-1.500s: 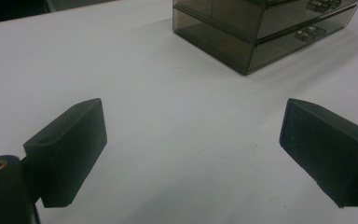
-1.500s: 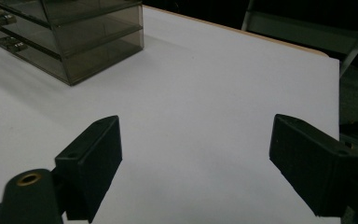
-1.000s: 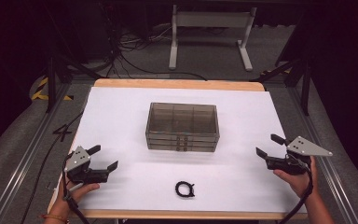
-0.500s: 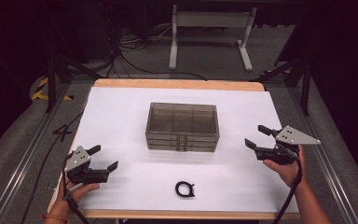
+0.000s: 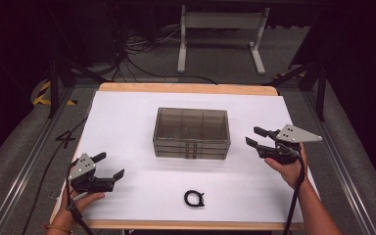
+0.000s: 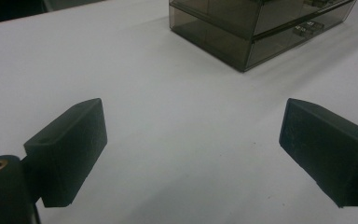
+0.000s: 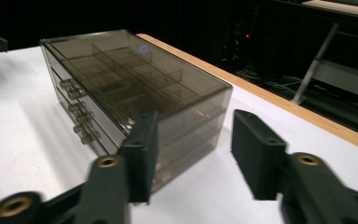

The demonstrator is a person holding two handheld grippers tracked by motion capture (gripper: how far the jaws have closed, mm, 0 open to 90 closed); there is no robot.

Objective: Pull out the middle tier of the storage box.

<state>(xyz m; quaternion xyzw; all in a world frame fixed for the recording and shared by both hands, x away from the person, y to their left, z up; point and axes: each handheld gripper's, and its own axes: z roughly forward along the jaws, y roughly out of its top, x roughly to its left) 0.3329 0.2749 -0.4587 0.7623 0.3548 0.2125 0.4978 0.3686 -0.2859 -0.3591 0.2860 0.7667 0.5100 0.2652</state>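
Observation:
A smoky clear drawer box [image 5: 191, 132] with three shallow drawers stands mid-table. A small black loop [image 5: 194, 198] lies in front of it near the front edge. My left gripper [image 5: 109, 165] rests at the front left, jaws wide open over bare white table; in the left gripper view [image 6: 193, 140] the box [image 6: 261, 28] sits far ahead. My right gripper [image 5: 253, 136] hovers just right of the box, pointing at its end. Its jaws have just been closing and stand partly open with nothing between them [image 7: 198, 154], the box [image 7: 121, 79] lying beyond them.
The white table top [image 5: 127, 112] has a wooden rim at the back [image 5: 186, 88]. Behind it a metal stand [image 5: 220, 29] and cables lie on the floor. Metal rails run along both sides of the table.
The right gripper has moved left and slightly up from the table's right edge toward the box's right end, and its jaws have narrowed. The left gripper has stayed put.

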